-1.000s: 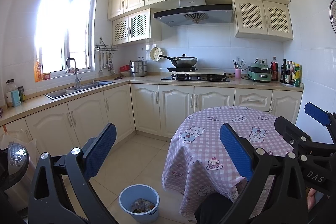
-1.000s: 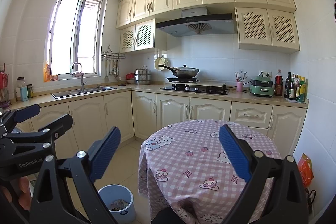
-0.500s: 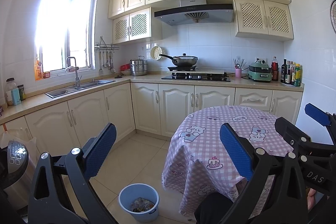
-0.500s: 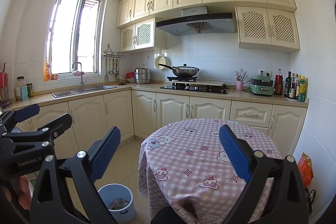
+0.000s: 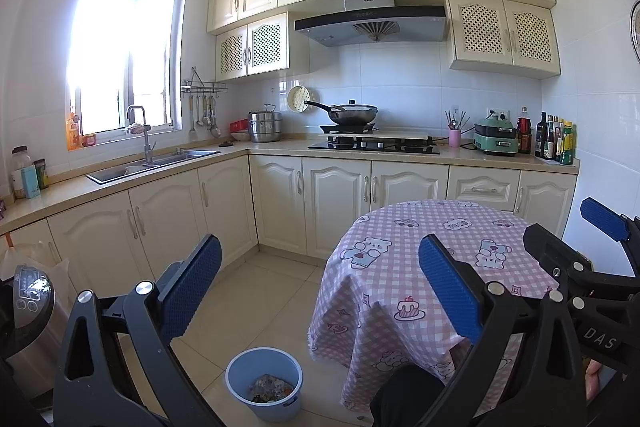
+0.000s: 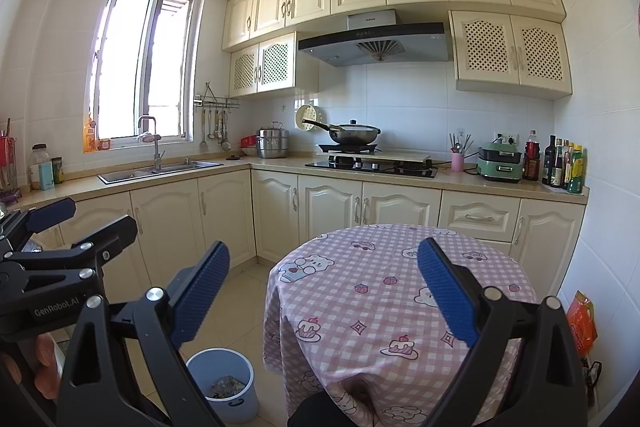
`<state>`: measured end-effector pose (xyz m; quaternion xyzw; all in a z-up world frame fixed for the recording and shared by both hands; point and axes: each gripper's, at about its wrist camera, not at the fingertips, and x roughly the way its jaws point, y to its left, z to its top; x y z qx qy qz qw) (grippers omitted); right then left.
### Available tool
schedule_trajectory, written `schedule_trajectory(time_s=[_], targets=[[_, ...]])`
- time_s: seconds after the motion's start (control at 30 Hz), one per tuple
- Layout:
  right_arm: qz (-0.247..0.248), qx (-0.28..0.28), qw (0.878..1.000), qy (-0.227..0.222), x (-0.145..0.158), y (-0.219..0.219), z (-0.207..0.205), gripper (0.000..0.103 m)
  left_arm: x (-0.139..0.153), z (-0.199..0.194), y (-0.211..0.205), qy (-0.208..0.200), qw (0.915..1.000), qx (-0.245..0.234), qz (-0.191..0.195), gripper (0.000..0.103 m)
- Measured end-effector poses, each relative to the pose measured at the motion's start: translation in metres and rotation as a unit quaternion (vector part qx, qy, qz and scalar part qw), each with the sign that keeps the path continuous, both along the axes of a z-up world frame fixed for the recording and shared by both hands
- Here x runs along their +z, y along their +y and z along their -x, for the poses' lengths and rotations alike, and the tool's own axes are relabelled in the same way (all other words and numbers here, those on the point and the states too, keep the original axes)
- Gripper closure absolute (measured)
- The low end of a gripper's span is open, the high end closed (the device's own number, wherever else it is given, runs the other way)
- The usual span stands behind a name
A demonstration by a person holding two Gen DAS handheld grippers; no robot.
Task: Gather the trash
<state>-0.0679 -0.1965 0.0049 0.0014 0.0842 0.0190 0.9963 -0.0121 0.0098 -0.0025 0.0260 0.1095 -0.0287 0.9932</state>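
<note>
A light blue trash bin (image 5: 264, 383) stands on the tiled floor left of the round table; it holds crumpled trash (image 5: 270, 390). It also shows in the right wrist view (image 6: 222, 383). My left gripper (image 5: 320, 287) is open and empty, held high above the bin and the table edge. My right gripper (image 6: 324, 287) is open and empty above the table. Each gripper shows at the edge of the other's view: the right gripper (image 5: 576, 251) and the left gripper (image 6: 80, 223). The round table (image 6: 400, 291) has a pink checked cloth with nothing on it.
Cream cabinets and a counter run along the left and back walls, with a sink (image 5: 152, 163), a wok on the hob (image 5: 352, 115), a green appliance (image 5: 496, 139) and bottles (image 5: 556, 143). An orange bag (image 6: 582, 323) hangs by the right wall. An appliance (image 5: 28, 307) stands at far left.
</note>
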Motion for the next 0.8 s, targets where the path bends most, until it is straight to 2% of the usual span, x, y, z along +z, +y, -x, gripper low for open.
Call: schedule_trajectory(time_s=[0.8], targets=[[0.007,0.007,1.000,0.007,-0.001,0.001,-0.013,0.010,-0.006,-0.008,0.001,0.008,1.0000,0.005,0.000,0.007]])
